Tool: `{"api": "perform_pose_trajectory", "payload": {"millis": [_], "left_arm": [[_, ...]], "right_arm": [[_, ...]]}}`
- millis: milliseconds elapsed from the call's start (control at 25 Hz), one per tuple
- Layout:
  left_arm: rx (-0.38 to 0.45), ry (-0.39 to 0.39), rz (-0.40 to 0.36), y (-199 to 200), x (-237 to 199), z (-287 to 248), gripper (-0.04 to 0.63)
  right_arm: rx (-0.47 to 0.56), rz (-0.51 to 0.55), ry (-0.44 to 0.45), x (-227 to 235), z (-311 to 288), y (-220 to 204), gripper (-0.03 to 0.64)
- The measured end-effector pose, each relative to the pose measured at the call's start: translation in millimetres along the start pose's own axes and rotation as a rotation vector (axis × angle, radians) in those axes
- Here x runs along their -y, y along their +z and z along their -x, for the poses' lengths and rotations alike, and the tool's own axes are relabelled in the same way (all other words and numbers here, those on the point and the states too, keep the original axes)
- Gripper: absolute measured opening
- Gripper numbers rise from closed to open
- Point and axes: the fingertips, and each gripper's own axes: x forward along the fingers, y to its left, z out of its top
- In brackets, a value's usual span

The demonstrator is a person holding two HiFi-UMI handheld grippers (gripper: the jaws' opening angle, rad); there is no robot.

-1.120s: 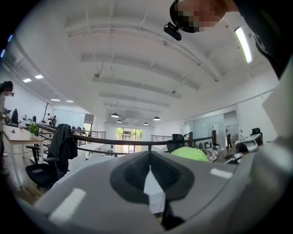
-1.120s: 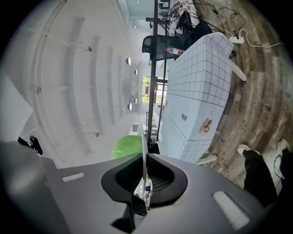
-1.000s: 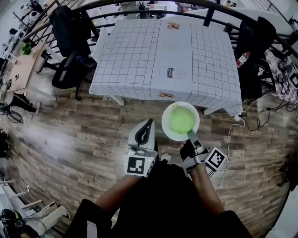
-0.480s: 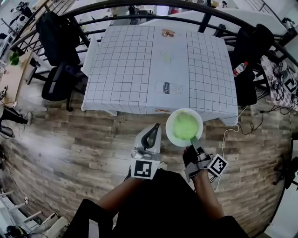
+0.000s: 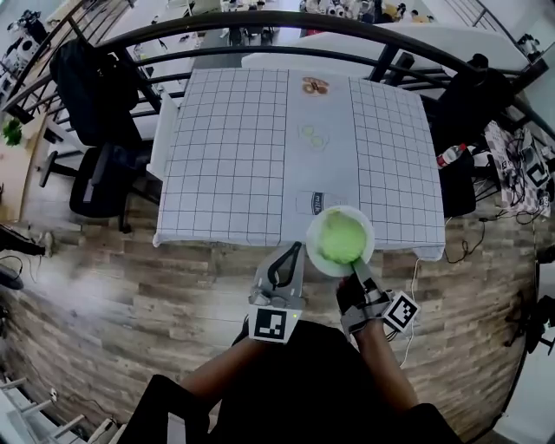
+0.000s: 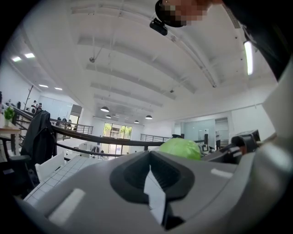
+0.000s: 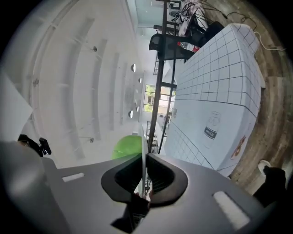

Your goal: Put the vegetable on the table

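**Vegetable on its plate at the table's near edge**

The right gripper (image 7: 144,160) has the rim of a white plate (image 5: 311,245) between its jaws. They are easing apart, yet the pads press the rim. On the plate sits the round green vegetable (image 5: 340,237). From the head view, the plate hangs over the near edge of the table (image 5: 230,156); I cannot tell whether it touches the cloth.

The left gripper (image 5: 293,249) is just beside the plate, its jaws clenched together on nothing.

The table wears a grid-patterned cloth with a plain middle strip of printed pictures, a milk print (image 5: 312,202) lying nearest the plate.

A black chair (image 5: 100,178) stands at the table's left side and a bottle (image 5: 451,156) at its right. A curved black railing (image 5: 260,22) runs behind, and the floor (image 5: 130,286) is wood plank.
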Motion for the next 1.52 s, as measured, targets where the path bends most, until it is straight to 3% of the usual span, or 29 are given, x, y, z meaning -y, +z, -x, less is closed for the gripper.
{"api": "perform_pose_trajectory", "payload": {"millis": [240,400,680,1080,1520], "left_arm": [[0.015,-0.011,-0.003,7.4,-39.8,-26.0,0.008],[0.011,-0.044,-0.001,9.2,-54.9,-31.6,0.008],[-0.025,-0.033,0.034,-2.4,-71.9,-45.2,0.008],[-0.018,0.052,0.004,-5.8,-88.7,-93.4,0.008],[-0.057,0.075,-0.027,-9.0,-92.2,-174.0,0.008]], "right_arm": [[0.016,0.039,0.01,-6.0,-51.2,7.6,0.021],[0.03,0.026,0.009,0.2,-72.2,9.6,0.02],[0.03,0.019,-0.002,17.5,-98.2,21.9,0.02],[-0.013,0.033,-0.035,61.7,-140.2,57.5,0.02],[-0.092,0.093,-0.014,121.7,-197.5,108.5,0.017]]}}
